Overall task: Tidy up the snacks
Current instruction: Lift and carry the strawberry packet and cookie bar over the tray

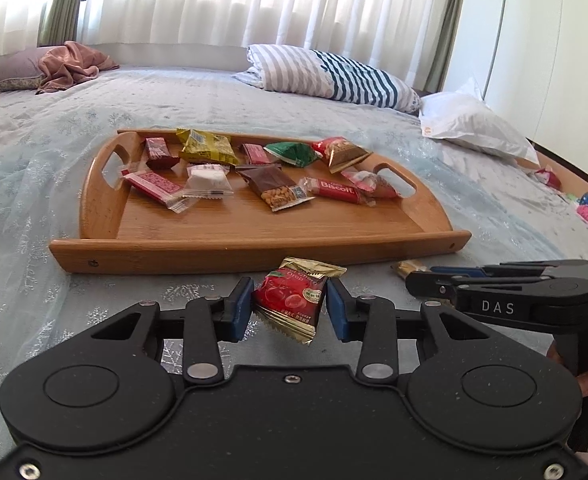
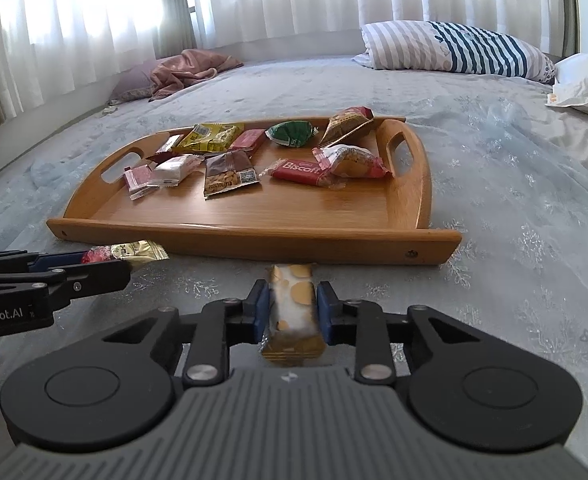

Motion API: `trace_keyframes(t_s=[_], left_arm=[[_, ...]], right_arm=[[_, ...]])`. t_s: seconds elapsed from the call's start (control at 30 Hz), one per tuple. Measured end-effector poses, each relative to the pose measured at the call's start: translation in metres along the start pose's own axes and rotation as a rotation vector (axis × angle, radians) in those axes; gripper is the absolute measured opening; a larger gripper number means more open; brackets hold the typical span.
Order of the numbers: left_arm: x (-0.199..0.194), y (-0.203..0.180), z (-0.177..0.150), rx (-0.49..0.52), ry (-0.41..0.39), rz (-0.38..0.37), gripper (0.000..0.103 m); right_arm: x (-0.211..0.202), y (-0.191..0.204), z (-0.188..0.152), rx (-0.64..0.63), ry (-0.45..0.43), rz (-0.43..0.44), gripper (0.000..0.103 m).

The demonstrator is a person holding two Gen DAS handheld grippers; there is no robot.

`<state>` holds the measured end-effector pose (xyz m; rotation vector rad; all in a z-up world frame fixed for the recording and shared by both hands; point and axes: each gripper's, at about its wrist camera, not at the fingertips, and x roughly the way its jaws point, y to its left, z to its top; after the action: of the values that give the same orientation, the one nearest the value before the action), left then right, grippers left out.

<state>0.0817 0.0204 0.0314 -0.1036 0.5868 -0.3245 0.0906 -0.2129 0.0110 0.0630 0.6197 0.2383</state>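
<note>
Snacks here are light, crinkly, slippery foil packets, best pinched across the flat middle, not the frilled ends. Left gripper (image 1: 290, 306) is closed on a red packet (image 1: 292, 300), right gripper (image 2: 293, 307) on a gold-and-white bar (image 2: 294, 304), both just off the tray's (image 1: 254, 254) near edge; the rest lie toward its far edge.

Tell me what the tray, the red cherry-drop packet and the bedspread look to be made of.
Tray: wood, likely bamboo, with a smooth satin finish; fine straight grain and a soft sheen show.
Red cherry-drop packet: glossy printed foil or plastic film, with crimped, serrated gold ends and crinkles.
Bedspread: woven fabric, apparently under a sheer, slightly glittery layer with a snowflake pattern; it lies in soft folds.
</note>
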Motion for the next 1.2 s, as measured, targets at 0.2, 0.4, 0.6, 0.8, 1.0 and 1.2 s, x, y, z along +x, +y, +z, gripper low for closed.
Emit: trace_keyframes(t_s=[0.2,0.4,0.6,0.8,1.0,1.2], left_arm=[[-0.01,0.0,-0.001,0.001,-0.015,-0.002,0.037],[-0.015,0.003,-0.001,-0.017,-0.03,-0.003,0.037],[-0.019,0.002,-0.002,-0.013,-0.032,-0.003,0.037],[-0.017,0.002,-0.004,-0.017,-0.02,0.009,0.037],[-0.025,0.008,0.0,-0.04,-0.042,0.005,0.037],[-0.028,0.018,0.01,-0.055,-0.064,0.037,0.037]], right_arm=[[-0.004,0.004,0.0,0.002,-0.007,0.004,0.032],[-0.009,0.005,0.002,-0.006,-0.019,0.015,0.024],[-0.001,0.007,-0.004,0.0,0.019,0.014,0.046],[0.001,0.027,-0.008,-0.099,0.011,-0.055,0.028],[-0.005,0.016,0.003,-0.012,0.015,0.024,0.025],[-0.008,0.023,0.014,0.016,0.002,0.119,0.025]])
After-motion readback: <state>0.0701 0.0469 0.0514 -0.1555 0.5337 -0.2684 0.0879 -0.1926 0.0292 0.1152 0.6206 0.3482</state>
